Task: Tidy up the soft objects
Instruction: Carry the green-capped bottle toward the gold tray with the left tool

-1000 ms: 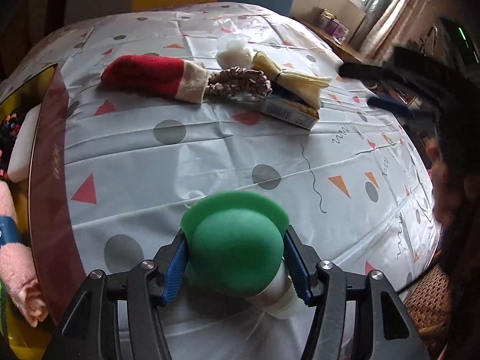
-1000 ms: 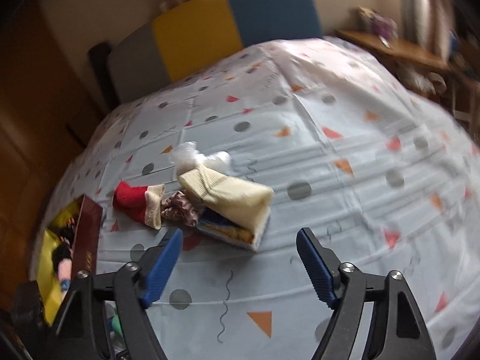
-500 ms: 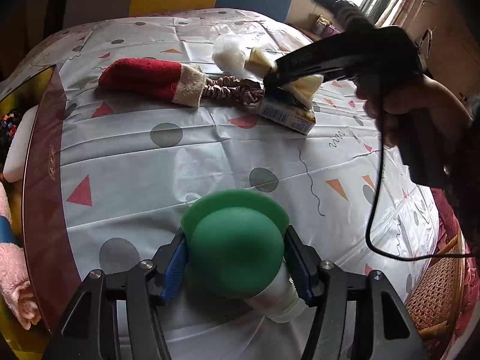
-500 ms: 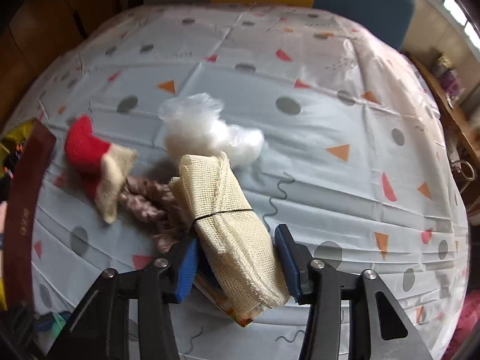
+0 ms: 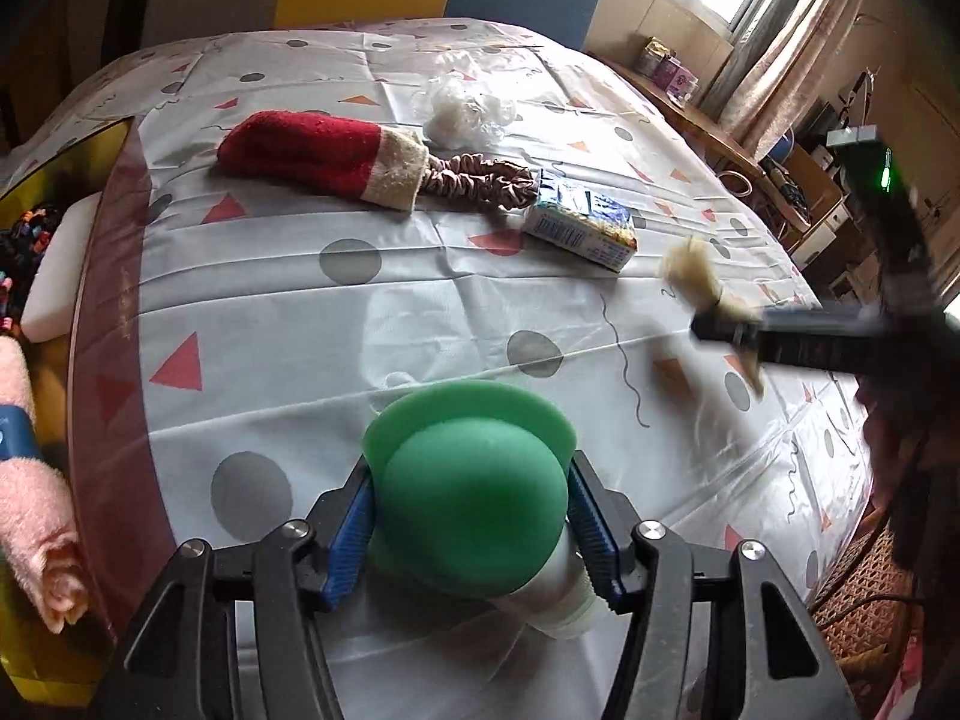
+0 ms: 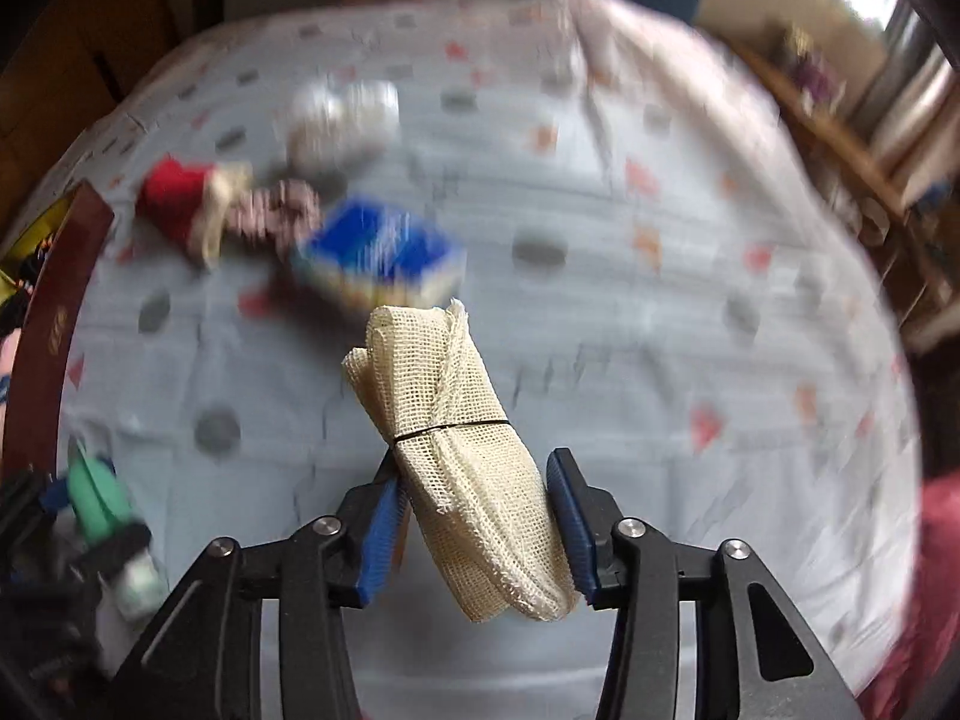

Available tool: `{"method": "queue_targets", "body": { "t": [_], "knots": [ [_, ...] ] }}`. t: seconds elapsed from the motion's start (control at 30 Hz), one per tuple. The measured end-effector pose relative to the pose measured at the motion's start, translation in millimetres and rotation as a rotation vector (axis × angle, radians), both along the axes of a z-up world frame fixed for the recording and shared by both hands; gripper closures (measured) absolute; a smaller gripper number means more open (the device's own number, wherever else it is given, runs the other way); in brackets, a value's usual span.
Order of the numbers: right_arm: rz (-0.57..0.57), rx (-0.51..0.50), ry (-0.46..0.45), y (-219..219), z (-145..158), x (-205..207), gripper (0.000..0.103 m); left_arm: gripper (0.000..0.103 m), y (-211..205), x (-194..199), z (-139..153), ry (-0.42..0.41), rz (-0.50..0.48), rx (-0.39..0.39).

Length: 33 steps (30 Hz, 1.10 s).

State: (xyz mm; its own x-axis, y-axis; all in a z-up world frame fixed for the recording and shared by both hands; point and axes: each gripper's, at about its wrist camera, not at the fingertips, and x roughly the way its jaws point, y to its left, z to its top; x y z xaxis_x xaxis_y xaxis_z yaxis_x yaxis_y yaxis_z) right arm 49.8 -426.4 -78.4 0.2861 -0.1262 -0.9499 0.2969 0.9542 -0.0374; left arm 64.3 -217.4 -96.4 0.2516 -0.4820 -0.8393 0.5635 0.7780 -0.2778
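The right wrist view is smeared, the red sock (image 6: 180, 204) and blue box (image 6: 384, 258) mere blurs; the right gripper (image 6: 474, 534), clamped on the gauze roll (image 6: 462, 450), has lifted it off that box; the left gripper (image 5: 474, 522) still squeezes the green sponge (image 5: 471, 504) above the tablecloth's (image 5: 420, 312) near edge.

Both wrist views look forward over the table (image 5: 420, 300), sharing the red sock (image 5: 312, 159).

One sock (image 5: 324, 159) — one scrunchie (image 5: 480, 180) — one box (image 5: 579, 227)
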Motion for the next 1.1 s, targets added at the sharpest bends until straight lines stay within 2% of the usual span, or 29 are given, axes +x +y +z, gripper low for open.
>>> {"method": "queue_targets", "body": {
  "t": [0.07, 0.1, 0.13, 0.17, 0.2, 0.3, 0.43, 0.47, 0.53, 0.57, 0.63, 0.67, 0.8, 1.1],
  "knots": [
    [-0.022, 0.102, -0.018, -2, -9, -9, 0.052, 0.044, 3, -3, 3, -0.009, -0.002, 0.005],
    [-0.031, 0.144, -0.043, -3, -9, -11, 0.046, 0.044, 4, -5, 5, -0.018, -0.005, 0.010],
    [-0.048, 0.195, -0.083, -7, -7, -14, 0.039, 0.044, 6, -7, 6, -0.024, -0.003, 0.014],
    [-0.064, 0.227, -0.119, -12, -5, -17, 0.023, 0.044, 7, -8, 7, -0.027, -0.002, 0.014],
    [-0.076, 0.239, -0.152, -16, -3, -20, 0.016, 0.044, 9, -10, 8, -0.031, -0.005, 0.015],
    [-0.113, 0.274, -0.200, -26, -1, -26, 0.016, 0.045, 11, -15, 10, -0.041, -0.007, 0.019],
    [-0.092, 0.279, -0.178, -23, -7, -24, 0.016, 0.045, 11, -24, 15, -0.070, -0.021, 0.021],
    [-0.082, 0.270, -0.168, -21, -11, -19, 0.017, 0.045, 11, -25, 17, -0.073, -0.024, 0.018],
    [-0.040, 0.193, -0.107, -8, -18, -12, 0.052, 0.045, 11, -30, 21, -0.087, -0.032, 0.017],
    [-0.022, 0.173, -0.083, -3, -22, -10, 0.058, 0.045, 11, -33, 24, -0.094, -0.037, 0.015],
    [0.046, 0.082, -0.068, 12, -23, -9, 0.058, 0.045, 12, -36, 30, -0.103, -0.040, 0.004],
    [0.056, 0.070, -0.064, 15, -24, -8, 0.058, 0.045, 14, -38, 34, -0.111, -0.041, -0.002],
    [0.055, 0.087, -0.069, 13, -26, -9, 0.058, 0.045, 22, -44, 52, -0.144, -0.033, -0.033],
    [0.106, 0.022, -0.065, 20, -27, -11, 0.058, 0.045, 68, -37, 101, -0.169, 0.039, -0.149]
  ]
}}
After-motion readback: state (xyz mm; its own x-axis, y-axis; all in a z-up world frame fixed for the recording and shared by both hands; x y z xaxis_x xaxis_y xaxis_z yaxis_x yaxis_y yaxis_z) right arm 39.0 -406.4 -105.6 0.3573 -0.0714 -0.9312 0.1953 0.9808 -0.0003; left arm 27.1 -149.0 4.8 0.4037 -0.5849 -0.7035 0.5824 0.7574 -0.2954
